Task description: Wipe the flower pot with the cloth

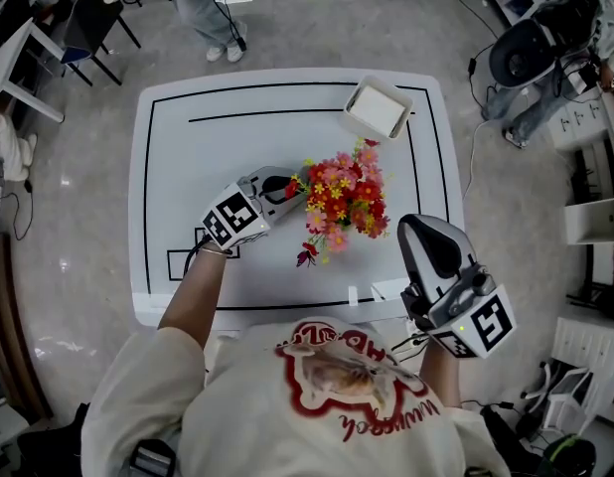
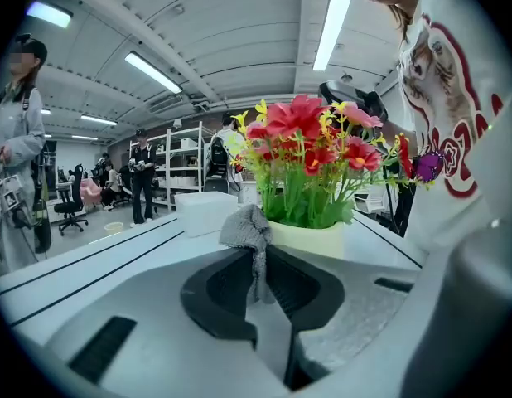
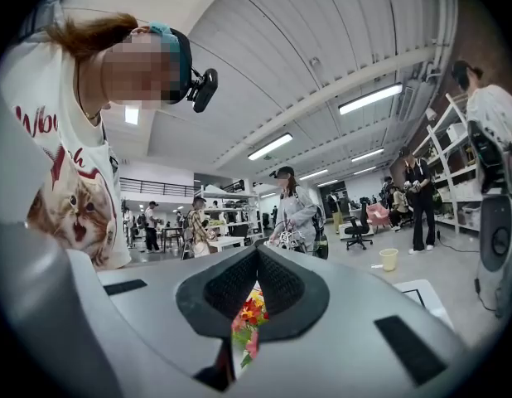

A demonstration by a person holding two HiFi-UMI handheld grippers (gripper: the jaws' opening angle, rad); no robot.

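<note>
- We hold the left gripper (image 1: pixel 279 189) pinched on the grey cloth (image 2: pixel 248 227), which lies against the flower pot (image 2: pixel 312 239) on its 9 o'clock side.
- The pot stands mid-surface (image 1: pixel 188 167), hidden from above by its red and yellow flowers (image 1: pixel 344 202).
- Our right gripper (image 1: pixel 418 229), jaws pressed together on nothing, hangs at 5 o'clock of the flowers, apart from them.
- A white box (image 1: pixel 377 109) sits at 1 o'clock, near the far edge.
</note>
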